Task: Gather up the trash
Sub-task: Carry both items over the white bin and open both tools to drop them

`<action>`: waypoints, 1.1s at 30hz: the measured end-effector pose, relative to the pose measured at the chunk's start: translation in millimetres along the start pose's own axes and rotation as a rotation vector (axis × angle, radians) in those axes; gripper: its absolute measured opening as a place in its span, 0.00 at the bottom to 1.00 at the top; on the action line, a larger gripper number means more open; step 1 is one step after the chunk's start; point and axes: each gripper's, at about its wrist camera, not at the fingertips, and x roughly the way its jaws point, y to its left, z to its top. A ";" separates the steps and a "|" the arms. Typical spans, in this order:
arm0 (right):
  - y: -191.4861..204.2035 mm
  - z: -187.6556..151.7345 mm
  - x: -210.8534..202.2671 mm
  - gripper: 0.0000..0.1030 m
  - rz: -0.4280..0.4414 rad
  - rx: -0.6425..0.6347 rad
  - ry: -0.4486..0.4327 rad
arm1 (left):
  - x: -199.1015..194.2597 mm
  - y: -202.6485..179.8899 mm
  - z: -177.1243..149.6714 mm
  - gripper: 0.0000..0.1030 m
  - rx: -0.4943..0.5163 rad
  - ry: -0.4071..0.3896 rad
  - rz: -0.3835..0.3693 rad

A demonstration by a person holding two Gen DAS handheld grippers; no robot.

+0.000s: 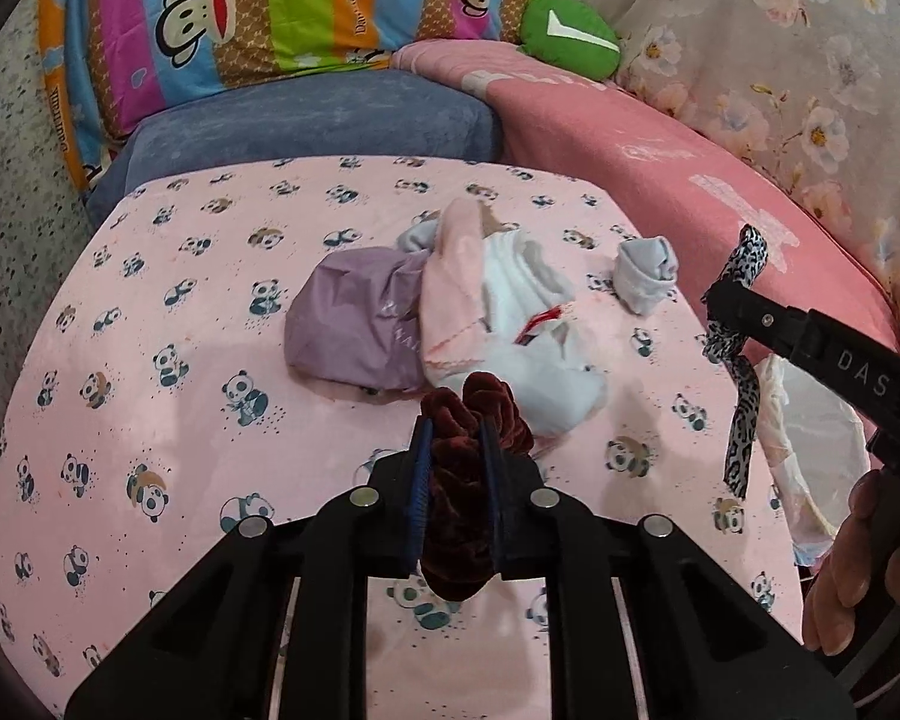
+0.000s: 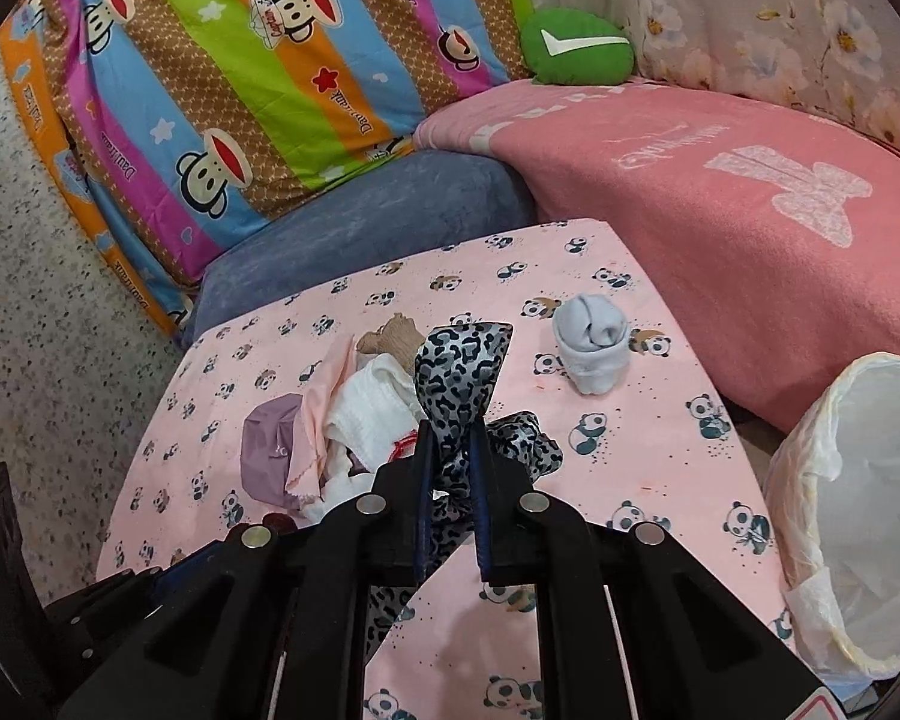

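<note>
Left tool (image 1: 457, 450): closed on a dark red velvet scrunchie (image 1: 471, 402), held bunched between the pads just above the panda-print surface (image 1: 150, 324), near its front edge. The scrunchie bulges past the fingertips toward the clothing pile.

Right tool (image 2: 450, 462): closed on a leopard-print fabric strip (image 2: 459, 384), lifted over the right half of the surface. One end stands up beyond the fingertips; the rest hangs below. In the left wrist view the strip (image 1: 741, 408) runs roughly vertical, long axis up-down, tail dangling free just beside the bin.

White lined bin (image 2: 858, 480) sits off the right edge of the surface, mouth open and tilted toward the tools.

On the surface, not held: a heap near the centre made of a purple pouch (image 1: 348, 330), pink cloth (image 1: 450, 288) and a white garment (image 1: 522, 300), touching one another; a rolled grey sock (image 2: 591, 354) stands apart toward the back right corner. A tan item peeks from behind the heap; cannot tell what it is.

Handling judgement: all items look light, soft and limp, nothing fragile. Velvet should hold well; the satin-like strip looks slippery and may slide if pinched near an end, so a mid-length hold suits it. The sock roll is best pinched across its body.

Step in hand, likely: carrying both pieces to the bin.
</note>
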 end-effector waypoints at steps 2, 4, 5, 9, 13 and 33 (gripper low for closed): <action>-8.6 -0.3 -14.1 0.12 0.000 0.012 -0.015 | -6.8 -15.0 3.3 0.15 0.023 -0.017 -0.010; -21.4 -1.6 -31.9 0.12 -0.006 0.024 -0.036 | -12.9 -32.6 6.7 0.15 0.046 -0.030 -0.028; -27.0 -2.2 -39.0 0.12 -0.012 0.028 -0.045 | -15.0 -40.4 8.4 0.15 0.056 -0.035 -0.036; -51.9 -4.6 -66.6 0.12 -0.039 0.046 -0.077 | -23.5 -79.8 13.9 0.15 0.107 -0.060 -0.062; -85.8 -7.6 -94.8 0.12 -0.069 0.082 -0.108 | -28.3 -119.1 18.5 0.15 0.157 -0.074 -0.099; -227.9 -34.2 -167.5 0.12 -0.213 0.245 -0.161 | -9.4 -262.5 10.2 0.15 0.316 -0.029 -0.281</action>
